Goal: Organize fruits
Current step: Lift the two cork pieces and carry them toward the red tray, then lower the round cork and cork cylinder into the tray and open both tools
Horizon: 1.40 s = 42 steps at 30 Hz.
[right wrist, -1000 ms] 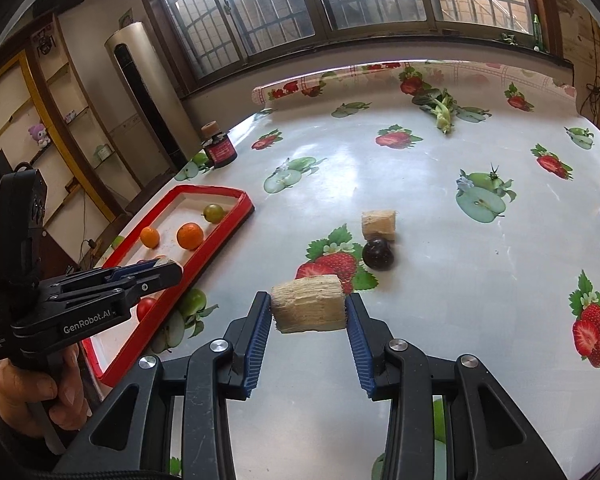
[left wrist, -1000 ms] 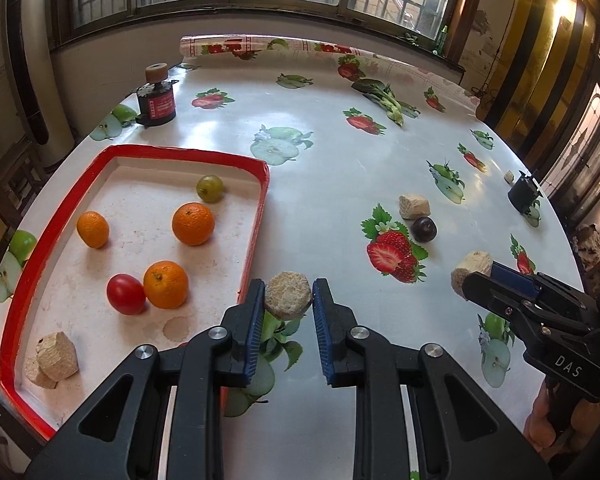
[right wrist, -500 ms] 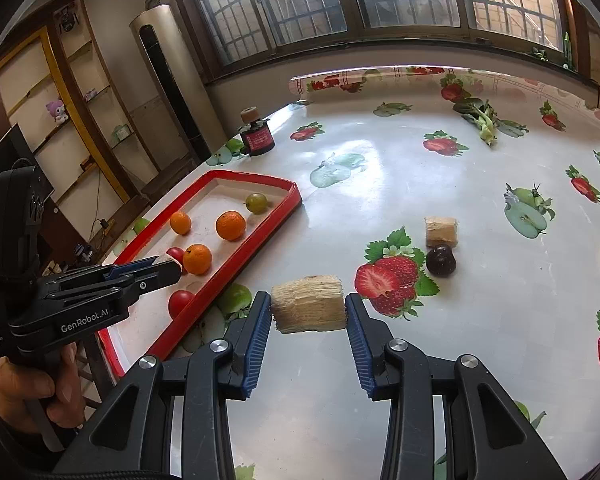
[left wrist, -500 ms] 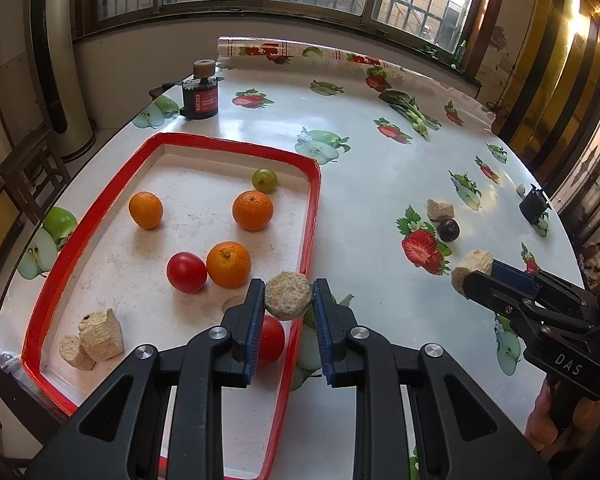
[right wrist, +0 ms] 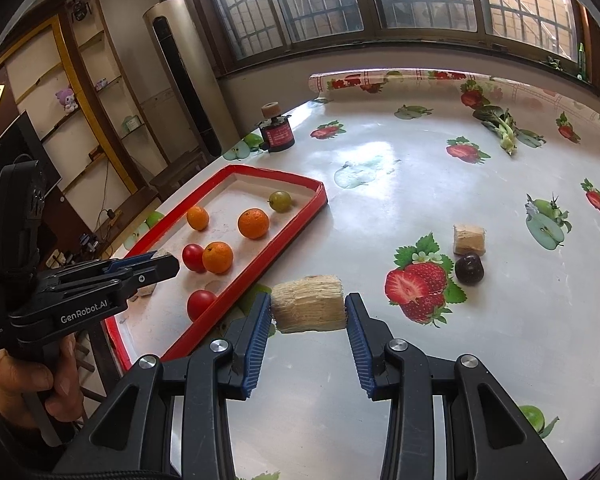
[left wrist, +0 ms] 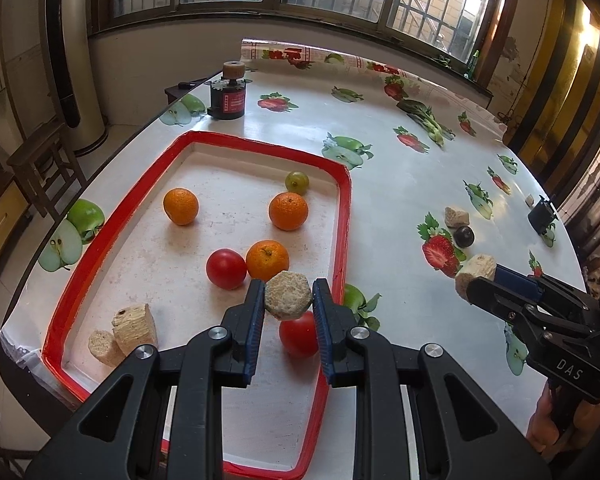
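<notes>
The left claw [left wrist: 288,299] grips a pale cane chunk [left wrist: 288,295] above the red tray [left wrist: 342,216], over its near right part, close to a tomato [left wrist: 299,334]. The right claw [right wrist: 308,312] holds a longer cane piece [right wrist: 309,303] over the tabletop [right wrist: 400,184], just outside the tray's rim. Oranges, tomatoes, a green grape [left wrist: 297,181] and two cane bits [left wrist: 134,325] already lie in the tray. The step in hand looks like the left drop: lower the chunk onto bare tray floor beside the tomato, then open. A plum [right wrist: 469,268] and another chunk [right wrist: 468,239] still wait on the tabletop.
</notes>
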{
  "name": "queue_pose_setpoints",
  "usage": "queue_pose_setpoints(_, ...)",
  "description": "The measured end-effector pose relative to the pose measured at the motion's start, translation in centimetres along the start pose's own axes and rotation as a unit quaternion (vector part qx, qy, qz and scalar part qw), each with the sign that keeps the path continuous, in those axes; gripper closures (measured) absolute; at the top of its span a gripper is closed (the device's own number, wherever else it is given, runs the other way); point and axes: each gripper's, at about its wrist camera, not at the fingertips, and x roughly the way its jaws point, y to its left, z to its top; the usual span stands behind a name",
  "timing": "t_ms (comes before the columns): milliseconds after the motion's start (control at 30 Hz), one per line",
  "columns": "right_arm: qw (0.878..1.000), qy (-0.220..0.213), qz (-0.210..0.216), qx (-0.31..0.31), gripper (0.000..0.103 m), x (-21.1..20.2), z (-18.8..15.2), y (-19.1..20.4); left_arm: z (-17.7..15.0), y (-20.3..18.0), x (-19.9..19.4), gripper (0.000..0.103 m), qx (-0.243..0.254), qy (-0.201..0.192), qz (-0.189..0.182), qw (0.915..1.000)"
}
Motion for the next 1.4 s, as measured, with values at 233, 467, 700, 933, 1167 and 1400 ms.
queue_pose_setpoints(233,1.000,0.006,0.009,-0.013,0.064,0.9,0.3,1.3,-0.1,1.0,0.0,0.082,-0.007,0.002,0.006,1.0000)
queue_pose_setpoints(467,1.000,0.012,0.017,-0.021,0.064,1.7,0.6,2.3,-0.1,1.8,0.0,0.082,-0.014,0.004,0.011,0.9998)
queue_pose_setpoints(700,0.999,0.018,0.022,-0.027,0.064,2.5,0.9,2.9,-0.4,3.0,0.1,0.082,-0.024,0.007,0.013,0.9996)
queue_pose_setpoints(933,0.999,0.025,0.028,-0.034,0.064,3.5,1.3,3.6,-0.4,4.6,0.0,0.082,-0.039,0.006,0.020,0.9990)
queue_pose_setpoints(1167,0.998,0.031,0.033,-0.043,0.064,4.8,1.8,4.5,-0.1,6.3,0.2,0.082,-0.053,0.006,0.028,0.9982)
queue_pose_setpoints(1400,0.997,0.036,0.037,-0.052,0.064,6.4,3.0,5.0,0.4,7.9,0.8,0.082,-0.062,0.009,0.037,0.9973)
